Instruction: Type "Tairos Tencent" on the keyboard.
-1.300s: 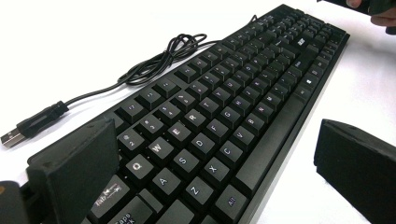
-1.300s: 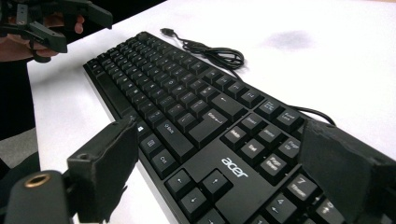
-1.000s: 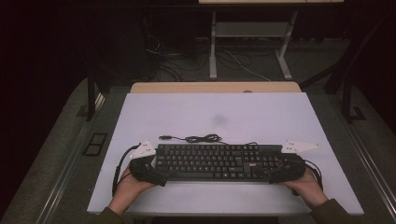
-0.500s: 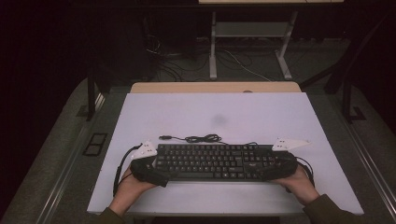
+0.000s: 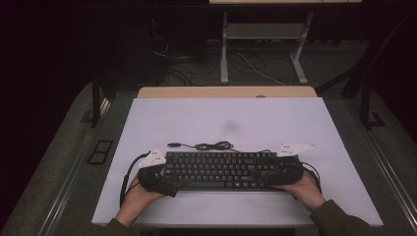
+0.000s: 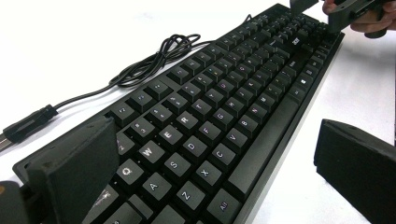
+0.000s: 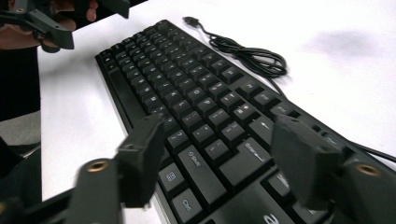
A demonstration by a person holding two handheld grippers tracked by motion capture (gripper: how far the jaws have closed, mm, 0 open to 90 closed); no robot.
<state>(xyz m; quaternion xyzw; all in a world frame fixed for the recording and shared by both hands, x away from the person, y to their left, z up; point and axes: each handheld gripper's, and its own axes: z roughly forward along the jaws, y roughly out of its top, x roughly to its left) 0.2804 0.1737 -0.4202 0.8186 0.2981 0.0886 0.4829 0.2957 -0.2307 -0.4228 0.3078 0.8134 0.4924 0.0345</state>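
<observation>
Both grippers are set at the ends of the keyboard [image 5: 219, 169], so the step in hand looks like taking hold of it to lift or shift it.

Nearest the person, the keyboard lies flat on the front part of the table [image 5: 196, 118], long side toward the table's near edge. At its left end the left gripper [image 6: 224, 154] stands spread wide, one jaw over the back corner and the other off the front edge on bare tabletop; nothing is clamped there. At the keyboard's right end the right gripper [image 7: 219, 156] has its jaws astride the end keys. They have just been closing, yet the pads appear to hover above the keys, not pressing the case. The next move probably calls for both to pinch the front and back edges together, evenly, so the board rises level.

The keyboard is matt black plastic, long and shallow, with square caps and faint lettering. Behind it, its thin black cable [image 5: 211, 146] lies in a loose coil, ending in a plug [image 5: 173, 145]. The tabletop is smooth and pale.
</observation>
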